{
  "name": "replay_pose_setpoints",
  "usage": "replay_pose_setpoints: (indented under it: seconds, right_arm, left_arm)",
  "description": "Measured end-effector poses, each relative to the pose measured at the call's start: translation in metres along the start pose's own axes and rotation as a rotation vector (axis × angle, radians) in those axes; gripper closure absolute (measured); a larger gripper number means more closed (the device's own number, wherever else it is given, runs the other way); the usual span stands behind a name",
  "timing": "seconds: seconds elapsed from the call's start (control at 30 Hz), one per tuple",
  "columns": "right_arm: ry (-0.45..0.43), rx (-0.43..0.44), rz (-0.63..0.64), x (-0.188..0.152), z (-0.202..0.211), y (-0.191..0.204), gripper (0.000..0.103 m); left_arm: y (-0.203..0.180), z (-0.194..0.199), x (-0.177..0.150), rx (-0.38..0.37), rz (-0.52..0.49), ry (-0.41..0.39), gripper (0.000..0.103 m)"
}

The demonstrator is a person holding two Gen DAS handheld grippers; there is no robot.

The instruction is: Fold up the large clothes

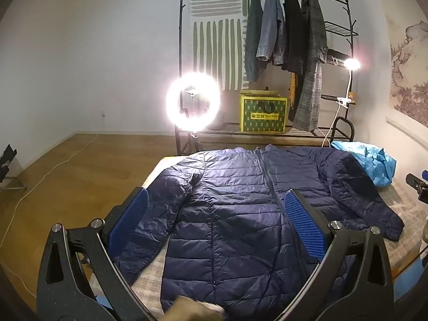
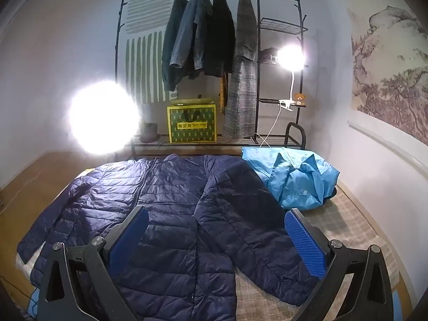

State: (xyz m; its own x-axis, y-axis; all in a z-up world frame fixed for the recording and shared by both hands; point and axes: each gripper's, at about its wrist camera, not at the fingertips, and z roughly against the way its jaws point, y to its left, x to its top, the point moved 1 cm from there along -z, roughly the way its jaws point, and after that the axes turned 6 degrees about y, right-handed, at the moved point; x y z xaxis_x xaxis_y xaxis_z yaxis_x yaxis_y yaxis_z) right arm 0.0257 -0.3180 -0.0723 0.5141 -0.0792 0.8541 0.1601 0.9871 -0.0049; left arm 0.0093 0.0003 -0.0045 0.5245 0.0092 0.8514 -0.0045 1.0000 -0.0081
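Note:
A navy quilted puffer jacket (image 1: 240, 214) lies flat and zipped on the table, collar at the far end and both sleeves spread outward. My left gripper (image 1: 216, 195) hovers above its left half, jaws wide open, blue pads empty. In the right wrist view the same jacket (image 2: 171, 214) fills the table, its right sleeve (image 2: 256, 227) running toward the near right. My right gripper (image 2: 216, 214) hangs over that half, open, with nothing between its fingers. A dark part of the right gripper (image 1: 417, 184) shows at the left view's right edge.
A light blue garment (image 2: 294, 176) is bunched at the table's far right corner. Behind the table stands a black clothes rack (image 2: 256, 61) with several hanging coats and a yellow-green box (image 2: 191, 124). A bright ring light (image 1: 193, 101) and a clip lamp (image 2: 291, 56) glare. Wooden floor (image 1: 67, 171) lies left.

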Motion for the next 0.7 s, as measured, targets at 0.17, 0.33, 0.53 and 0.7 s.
replay_pose_setpoints:
  seconds: [0.17,0.33,0.53,0.7]
  right_arm:
    - [-0.013,-0.009,0.028,0.0003,-0.0027,0.0007,0.000]
    - [-0.020,-0.016,0.019,0.0004,0.0022,0.0015,0.000]
    - [-0.006,-0.010,0.001,0.0000,-0.0007,0.0009,0.000]
    - [-0.008,-0.010,0.001,0.0001,0.0009,0.0012,0.000]
  left_arm:
    - [-0.0021,-0.0022,0.0007,0.008,-0.004,-0.004,0.000]
    - [0.0041,-0.0048,-0.0008,0.008,-0.001,-0.002,0.000]
    - [0.0031,-0.0046,-0.0026,0.019,0.008,-0.005,0.000]
    - [0.0035,-0.0063,-0.0034,0.019,0.009,-0.004,0.000]
